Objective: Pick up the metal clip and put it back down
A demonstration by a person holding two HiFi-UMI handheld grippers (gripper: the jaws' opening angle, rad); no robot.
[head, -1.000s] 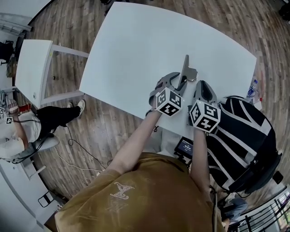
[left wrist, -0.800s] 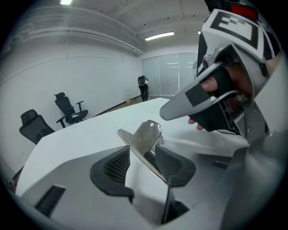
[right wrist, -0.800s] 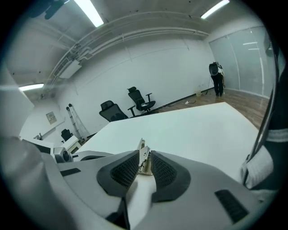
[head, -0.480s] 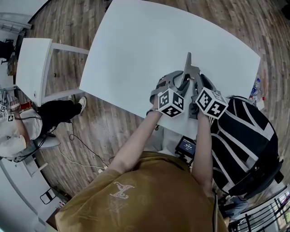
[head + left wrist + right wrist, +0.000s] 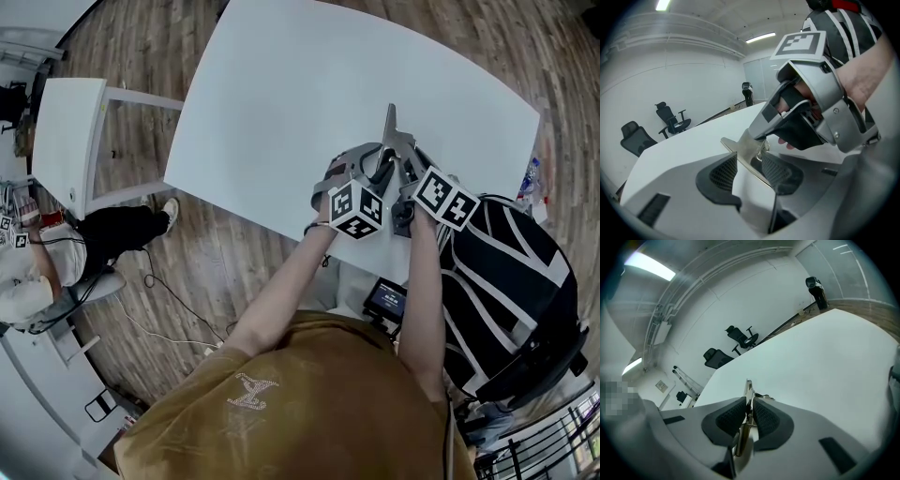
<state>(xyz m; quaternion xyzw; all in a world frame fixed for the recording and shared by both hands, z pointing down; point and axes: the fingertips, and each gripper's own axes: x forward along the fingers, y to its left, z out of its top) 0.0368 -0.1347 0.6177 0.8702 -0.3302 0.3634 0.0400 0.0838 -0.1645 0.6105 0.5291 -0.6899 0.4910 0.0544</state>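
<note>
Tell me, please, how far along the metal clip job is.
Done, it seems: the metal clip appears lifted clear of the white table. In hand: the left gripper and the right gripper both grip it. Left: setting it back down and letting go.

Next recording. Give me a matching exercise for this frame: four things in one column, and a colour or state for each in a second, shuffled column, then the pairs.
Things:
1. metal clip
2. table
3. floor
4. office chairs

Colours or states:
A. black
B. brown wood planks
C. white
D. pinched by both the left gripper and the right gripper

Pairs: 1-D, 2-C, 3-B, 4-A.
</note>
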